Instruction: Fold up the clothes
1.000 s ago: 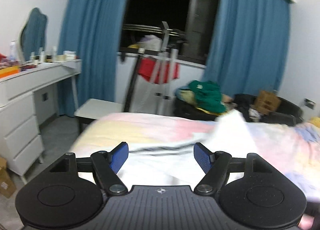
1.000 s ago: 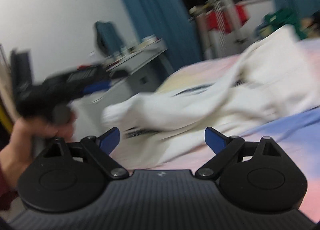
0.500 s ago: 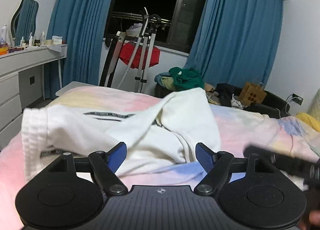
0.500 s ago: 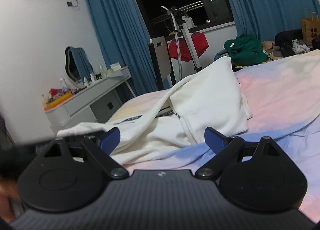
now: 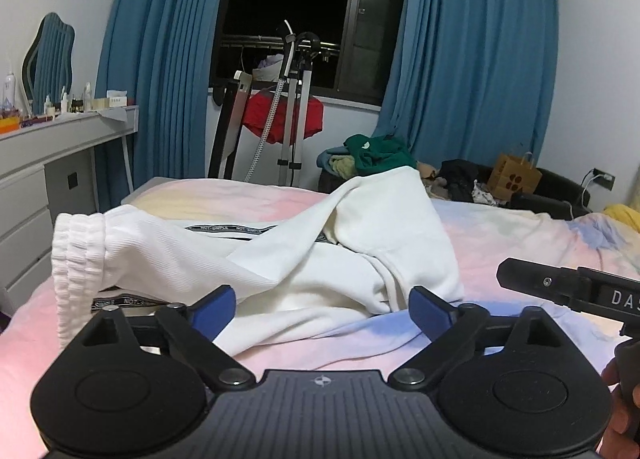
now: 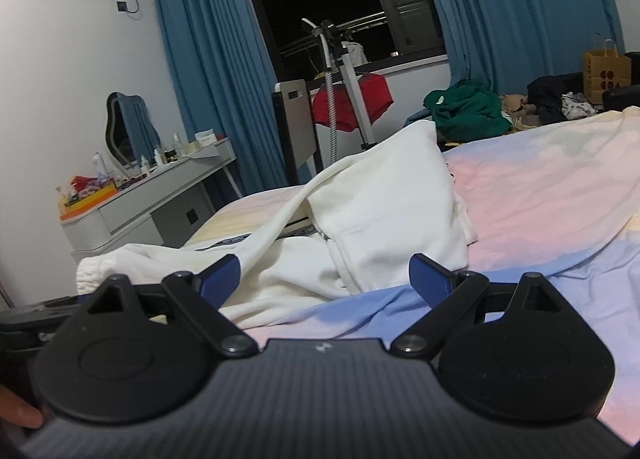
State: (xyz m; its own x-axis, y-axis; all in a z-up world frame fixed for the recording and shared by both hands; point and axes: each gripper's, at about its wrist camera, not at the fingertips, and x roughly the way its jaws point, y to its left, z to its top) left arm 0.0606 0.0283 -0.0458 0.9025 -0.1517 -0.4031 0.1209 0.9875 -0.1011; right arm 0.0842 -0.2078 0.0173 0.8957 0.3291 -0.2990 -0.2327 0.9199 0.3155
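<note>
The white garment, rumpled mid-frame, looks soft and floppy, best pinched at its ribbed hem; left gripper jaws are opening, right gripper gapes, both empty.

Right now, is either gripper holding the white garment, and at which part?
Nothing is held. The left gripper is opening, the right gripper is open; the white garment lies loose on the bed.

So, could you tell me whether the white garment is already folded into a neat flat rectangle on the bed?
No, the white garment lies crumpled on the bed, with one part standing up in a peak.
</note>
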